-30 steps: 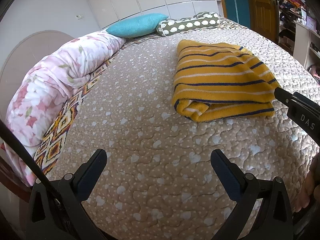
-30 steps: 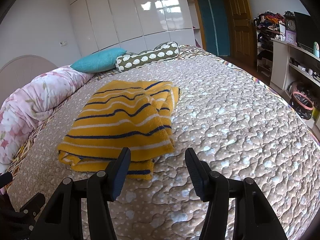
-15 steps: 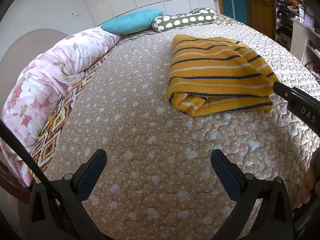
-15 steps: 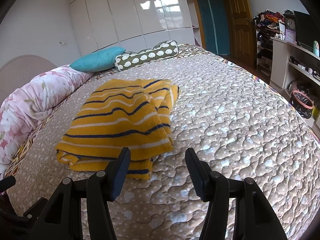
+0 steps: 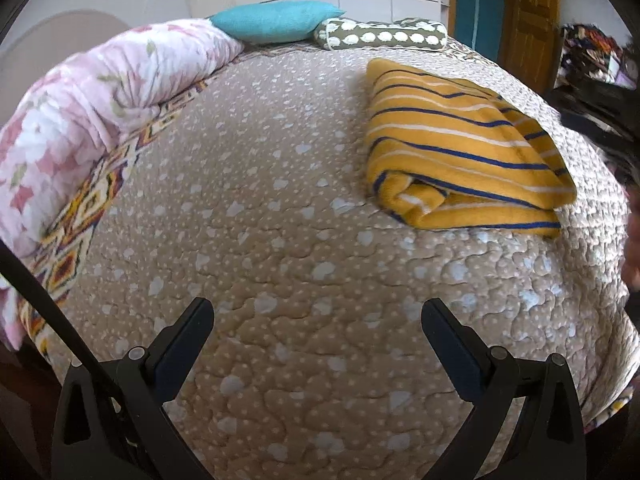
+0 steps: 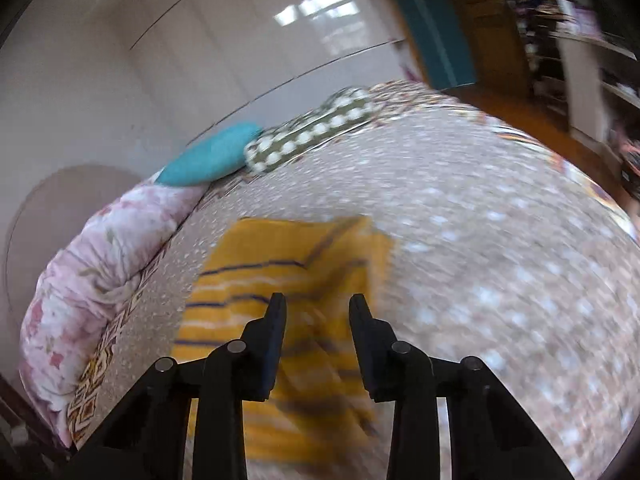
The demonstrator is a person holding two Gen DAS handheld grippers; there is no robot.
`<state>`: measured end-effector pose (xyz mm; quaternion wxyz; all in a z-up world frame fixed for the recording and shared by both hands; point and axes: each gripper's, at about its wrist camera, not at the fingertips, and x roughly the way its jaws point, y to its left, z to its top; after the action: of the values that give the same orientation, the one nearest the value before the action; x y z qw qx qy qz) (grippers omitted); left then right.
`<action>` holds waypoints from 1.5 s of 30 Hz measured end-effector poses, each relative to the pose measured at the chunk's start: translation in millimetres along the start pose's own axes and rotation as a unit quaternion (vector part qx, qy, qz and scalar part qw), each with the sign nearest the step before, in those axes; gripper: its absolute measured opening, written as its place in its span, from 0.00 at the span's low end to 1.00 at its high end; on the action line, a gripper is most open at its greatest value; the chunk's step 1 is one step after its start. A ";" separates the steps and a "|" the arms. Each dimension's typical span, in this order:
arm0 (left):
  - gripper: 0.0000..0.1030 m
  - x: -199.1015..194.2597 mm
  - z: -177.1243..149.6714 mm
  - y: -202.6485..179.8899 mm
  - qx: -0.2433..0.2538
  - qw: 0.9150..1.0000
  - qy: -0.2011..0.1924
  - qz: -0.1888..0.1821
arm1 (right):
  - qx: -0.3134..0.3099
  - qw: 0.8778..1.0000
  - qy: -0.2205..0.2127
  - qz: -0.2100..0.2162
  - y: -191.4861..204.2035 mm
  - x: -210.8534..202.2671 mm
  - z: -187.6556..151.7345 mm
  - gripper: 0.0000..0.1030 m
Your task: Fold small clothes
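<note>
Left tongs (image 5: 318, 322) spread wide above quilted bedspread (image 5: 280, 240), folded striped sweater (image 5: 460, 148) well ahead, right edge possibly blurred.

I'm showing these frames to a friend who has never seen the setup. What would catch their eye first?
Probably the folded yellow striped sweater, lying on the beige quilted bedspread right of centre in the left wrist view. The open left gripper frames the bare quilt below it. Along the bed's left edge lies a rolled pink floral duvet, with a teal pillow at the head; the right wrist view is motion-blurred.
</note>
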<state>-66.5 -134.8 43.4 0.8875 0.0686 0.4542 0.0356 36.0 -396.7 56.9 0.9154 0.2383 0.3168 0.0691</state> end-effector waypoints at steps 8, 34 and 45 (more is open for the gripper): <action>1.00 -4.0 -0.5 17.1 -0.023 1.000 -0.007 -0.010 | -0.031 0.994 0.106 -0.024 14.2 93.0 13.0 0.20; 1.00 -7.5 2.2 48.1 -0.061 0.998 -0.013 -0.019 | -0.030 0.948 0.240 0.207 78.1 85.6 -78.7 0.15; 1.00 -14.3 0.8 38.3 -0.047 0.999 -0.021 -0.013 | 0.009 0.991 0.123 0.046 -18.9 28.7 -27.7 0.29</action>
<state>-74.3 -98.8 61.3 0.8996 0.0212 0.4340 0.0438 41.3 -394.5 13.2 0.8634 0.2504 0.4161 0.1369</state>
